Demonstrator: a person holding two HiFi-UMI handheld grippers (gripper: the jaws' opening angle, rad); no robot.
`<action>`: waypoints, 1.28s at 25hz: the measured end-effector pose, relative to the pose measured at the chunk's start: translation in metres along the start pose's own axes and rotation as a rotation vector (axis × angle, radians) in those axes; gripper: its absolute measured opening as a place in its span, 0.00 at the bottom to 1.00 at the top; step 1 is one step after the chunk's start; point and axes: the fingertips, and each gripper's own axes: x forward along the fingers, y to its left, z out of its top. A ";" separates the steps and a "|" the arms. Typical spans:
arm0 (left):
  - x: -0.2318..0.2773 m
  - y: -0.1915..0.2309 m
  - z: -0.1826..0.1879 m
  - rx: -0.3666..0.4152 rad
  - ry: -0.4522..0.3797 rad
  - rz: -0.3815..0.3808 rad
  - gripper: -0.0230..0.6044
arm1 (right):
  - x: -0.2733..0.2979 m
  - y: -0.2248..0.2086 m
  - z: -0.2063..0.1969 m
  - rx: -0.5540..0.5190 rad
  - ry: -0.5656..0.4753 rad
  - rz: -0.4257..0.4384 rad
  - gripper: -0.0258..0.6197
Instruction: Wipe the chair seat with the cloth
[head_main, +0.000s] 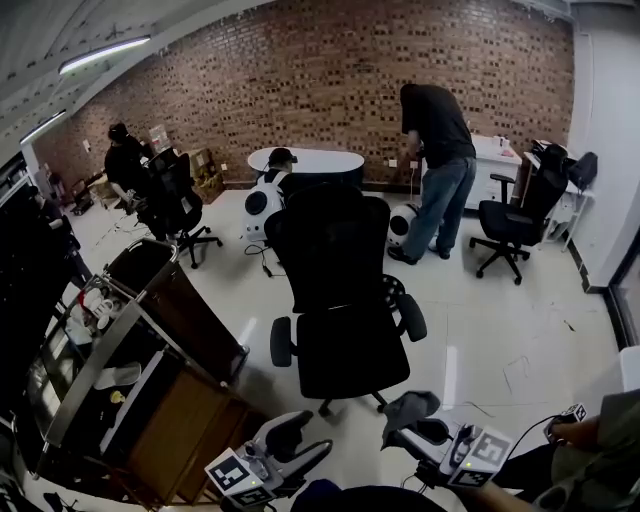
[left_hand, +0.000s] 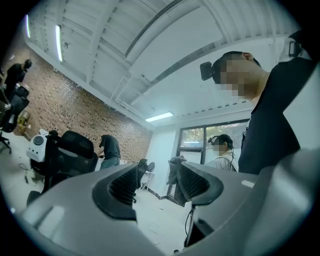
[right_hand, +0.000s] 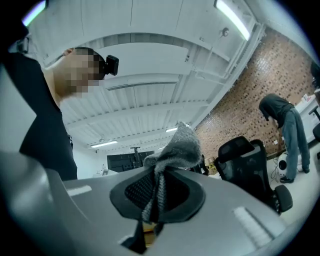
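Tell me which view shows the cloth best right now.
The right gripper view: the grey cloth sits centre frame, pinched between the right gripper's shut jaws, its weave visible. The head view shows only a small grey tuft near the bottom edge. The left gripper view shows a distant grey scrap that may be it.

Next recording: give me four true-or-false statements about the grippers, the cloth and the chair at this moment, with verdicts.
1. The right gripper is shut on the grey cloth. True.
2. The left gripper grips a second cloth. False: its jaws stand apart with nothing gripped.
3. The cloth lies spread on the chair seat. False: it is in the right gripper, short of the seat.
4. A person stands beyond the chair seat. True.
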 end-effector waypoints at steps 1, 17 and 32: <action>0.002 0.000 -0.001 -0.002 0.002 0.002 0.50 | 0.000 -0.002 -0.001 0.005 0.001 0.001 0.08; 0.044 0.125 0.007 -0.053 0.038 -0.007 0.50 | 0.087 -0.097 0.003 -0.002 0.059 -0.019 0.08; 0.082 0.334 0.049 -0.015 0.106 -0.097 0.55 | 0.268 -0.231 -0.003 -0.015 0.108 -0.099 0.09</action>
